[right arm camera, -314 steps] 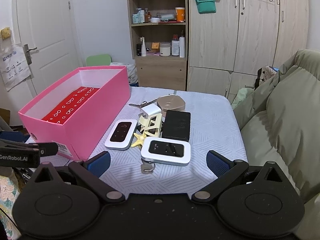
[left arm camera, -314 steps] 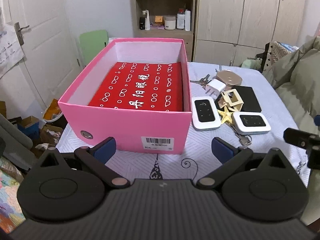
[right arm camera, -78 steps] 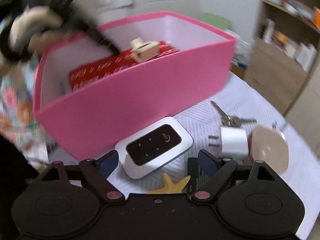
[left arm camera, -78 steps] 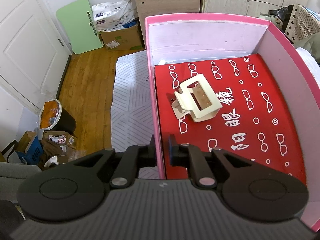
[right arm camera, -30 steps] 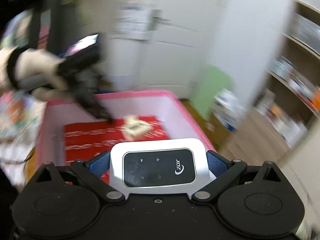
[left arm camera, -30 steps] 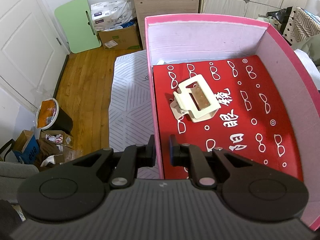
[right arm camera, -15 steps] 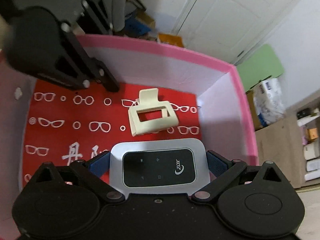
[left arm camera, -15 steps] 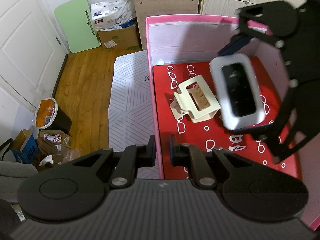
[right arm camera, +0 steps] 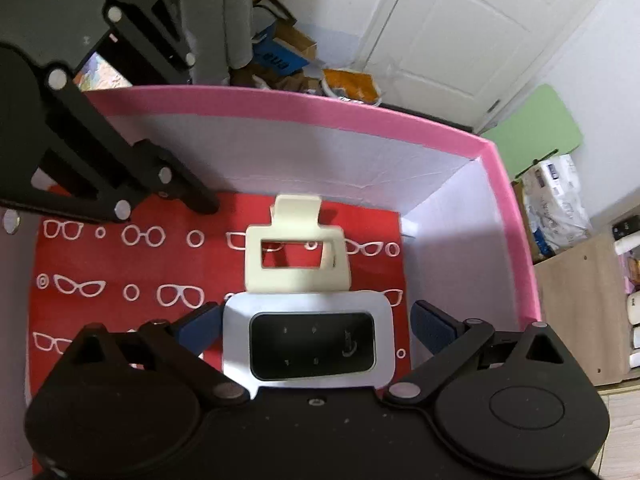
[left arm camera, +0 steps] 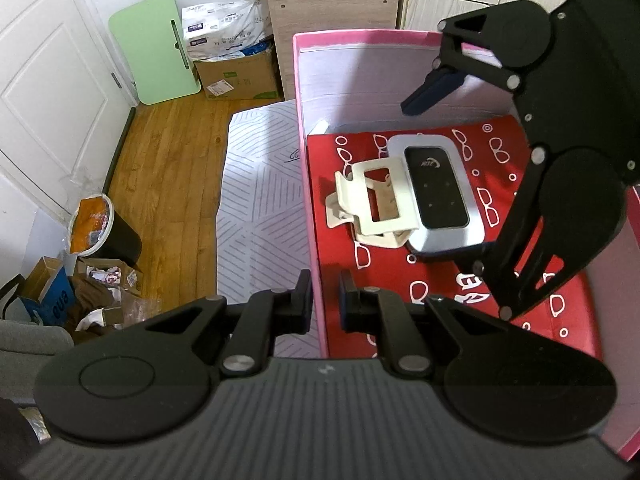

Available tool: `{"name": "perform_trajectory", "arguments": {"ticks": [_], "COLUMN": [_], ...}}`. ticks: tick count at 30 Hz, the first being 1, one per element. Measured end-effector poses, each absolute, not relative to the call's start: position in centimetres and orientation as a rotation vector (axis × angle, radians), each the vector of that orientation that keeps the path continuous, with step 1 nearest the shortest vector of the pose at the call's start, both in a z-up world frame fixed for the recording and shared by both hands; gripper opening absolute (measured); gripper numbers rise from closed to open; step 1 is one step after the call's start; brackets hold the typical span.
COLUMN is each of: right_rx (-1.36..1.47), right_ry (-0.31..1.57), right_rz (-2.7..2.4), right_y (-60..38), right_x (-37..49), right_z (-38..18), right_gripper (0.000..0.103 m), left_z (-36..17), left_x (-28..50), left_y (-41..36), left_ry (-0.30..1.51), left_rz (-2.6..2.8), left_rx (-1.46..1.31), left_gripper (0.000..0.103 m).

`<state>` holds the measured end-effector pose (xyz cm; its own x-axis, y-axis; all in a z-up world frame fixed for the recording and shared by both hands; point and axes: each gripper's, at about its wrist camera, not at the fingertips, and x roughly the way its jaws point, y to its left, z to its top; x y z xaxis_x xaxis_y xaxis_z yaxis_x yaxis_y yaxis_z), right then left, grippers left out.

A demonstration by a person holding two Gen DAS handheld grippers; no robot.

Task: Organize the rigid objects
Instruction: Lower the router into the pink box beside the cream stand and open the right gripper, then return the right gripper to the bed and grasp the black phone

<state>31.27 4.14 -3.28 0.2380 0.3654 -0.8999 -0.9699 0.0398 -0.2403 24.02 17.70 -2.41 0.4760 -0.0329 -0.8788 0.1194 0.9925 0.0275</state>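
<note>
1. Wooden plank floor [left arm camera: 160, 168] runs beside the desk [left arm camera: 260, 208], which wears a grey-striped white cloth; a white panelled door [left arm camera: 44, 92], a pale green board [left arm camera: 160, 64] and a wooden cabinet [left arm camera: 332, 24] stand around.
2. One pink cardboard box [left arm camera: 310, 216] sits on the desk, lined with one red sheet [left arm camera: 496, 152] printed with white spectacles.
3. Inside lie one cream plastic hair claw [left arm camera: 372, 204] and one white pocket router with a black face [left arm camera: 436, 196], touching each other.
4. Two tongs: the left tongs [left arm camera: 323, 296] are clenched on the box's near wall; the right tongs [right arm camera: 316, 326] stand released, fingers clear of the router's sides.
</note>
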Motion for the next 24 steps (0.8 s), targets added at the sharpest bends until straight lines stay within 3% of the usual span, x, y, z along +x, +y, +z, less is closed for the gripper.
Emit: {"name": "perform_trajectory", "arguments": {"ticks": [15,24], "right_rx": [-0.614,-0.484], "right_ry": [0.439,0.496], "right_rz": [1.115,0.863], "right_y": [-7.8,-14.8], "right_x": [26.0,21.9], "right_z": [5.4,4.9], "right_gripper": [0.101,0.101], "left_z": [-2.3,-2.5], "left_x": [23.9,24.0], "left_y": [18.2,18.1], "left_ry": [1.068,1.066], "left_rz": [-0.1,-0.098], "left_rx": [0.07,0.085], "left_gripper": [0.012,0.012]}}
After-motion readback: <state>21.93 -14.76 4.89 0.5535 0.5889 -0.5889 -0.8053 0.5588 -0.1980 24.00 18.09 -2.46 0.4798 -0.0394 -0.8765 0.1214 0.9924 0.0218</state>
